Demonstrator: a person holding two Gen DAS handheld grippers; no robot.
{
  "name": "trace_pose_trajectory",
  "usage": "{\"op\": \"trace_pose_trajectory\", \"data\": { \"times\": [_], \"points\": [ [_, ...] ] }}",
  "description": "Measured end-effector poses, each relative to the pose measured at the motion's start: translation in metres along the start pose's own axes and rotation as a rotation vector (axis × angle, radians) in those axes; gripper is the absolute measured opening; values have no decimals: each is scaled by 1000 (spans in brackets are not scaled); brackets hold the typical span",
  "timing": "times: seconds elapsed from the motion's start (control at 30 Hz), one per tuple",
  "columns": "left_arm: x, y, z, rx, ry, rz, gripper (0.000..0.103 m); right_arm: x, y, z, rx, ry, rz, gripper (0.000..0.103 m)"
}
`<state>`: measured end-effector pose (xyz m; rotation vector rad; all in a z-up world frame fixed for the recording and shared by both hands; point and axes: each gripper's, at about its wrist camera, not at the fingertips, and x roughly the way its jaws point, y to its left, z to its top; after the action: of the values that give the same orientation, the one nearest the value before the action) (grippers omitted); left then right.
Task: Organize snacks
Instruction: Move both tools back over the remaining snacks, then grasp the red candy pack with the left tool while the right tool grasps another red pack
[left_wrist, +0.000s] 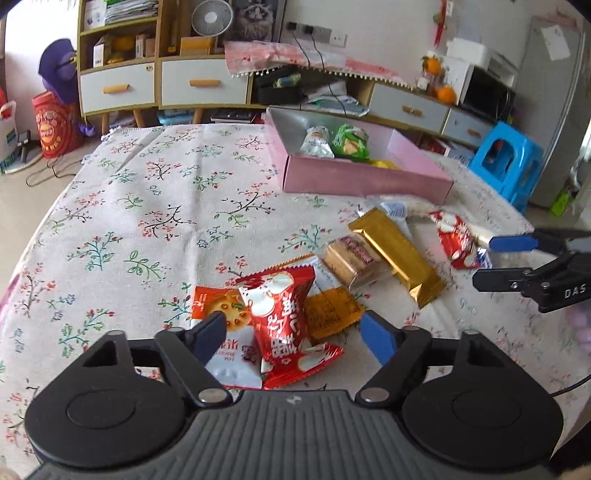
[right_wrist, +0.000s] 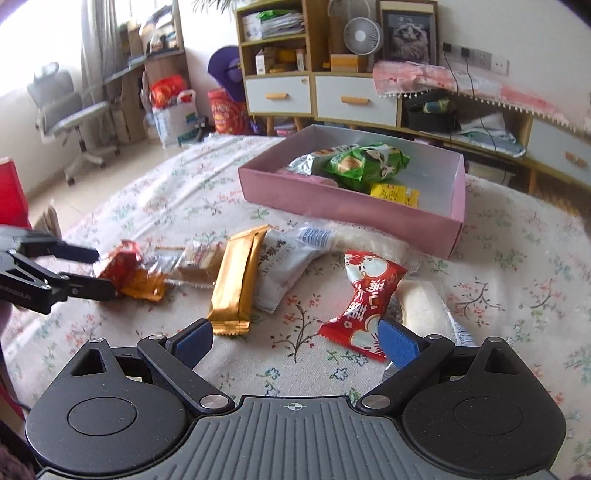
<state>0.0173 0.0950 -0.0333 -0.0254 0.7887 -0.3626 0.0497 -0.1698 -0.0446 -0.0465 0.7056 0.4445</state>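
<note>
Bright window daylight, soft shadows, fisheye-bent edges, slight blur.

Glossy red foil snack packet (left_wrist: 284, 325) and shiny gold foil bar (left_wrist: 397, 254) on a matt floral cloth-covered tabletop (left_wrist: 147, 206); at twelve o'clock, a smooth pink cardboard box (left_wrist: 365, 177).

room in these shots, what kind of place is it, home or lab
Most likely a lived-in home room: a wooden cabinet with drawers, a desk fan on top, a fridge in the corner, and a floral tablecloth under the snacks.
</note>
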Motion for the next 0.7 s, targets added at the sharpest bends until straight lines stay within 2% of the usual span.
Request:
{"op": "trace_pose_trajectory", "data": {
  "times": [0.07, 0.17, 0.43, 0.53, 0.7],
  "points": [
    [2, 2, 2, -23, 6, -13, 62, 1, -4, 2, 28, -11, 14, 97],
    [7, 5, 2, -43, 18, -15, 54, 6, -9, 6, 62, -9, 26, 97],
    [10, 11, 7, -78, 22, -15, 45, 21, -19, 10, 92, 11, -34, 94],
    [9, 12, 8, -83, 41, -7, 39, 26, -23, 12, 110, 18, -45, 87],
    [7, 12, 10, -102, 91, -34, 28, 31, -27, 14, 117, 42, -64, 64]
  ]
}}
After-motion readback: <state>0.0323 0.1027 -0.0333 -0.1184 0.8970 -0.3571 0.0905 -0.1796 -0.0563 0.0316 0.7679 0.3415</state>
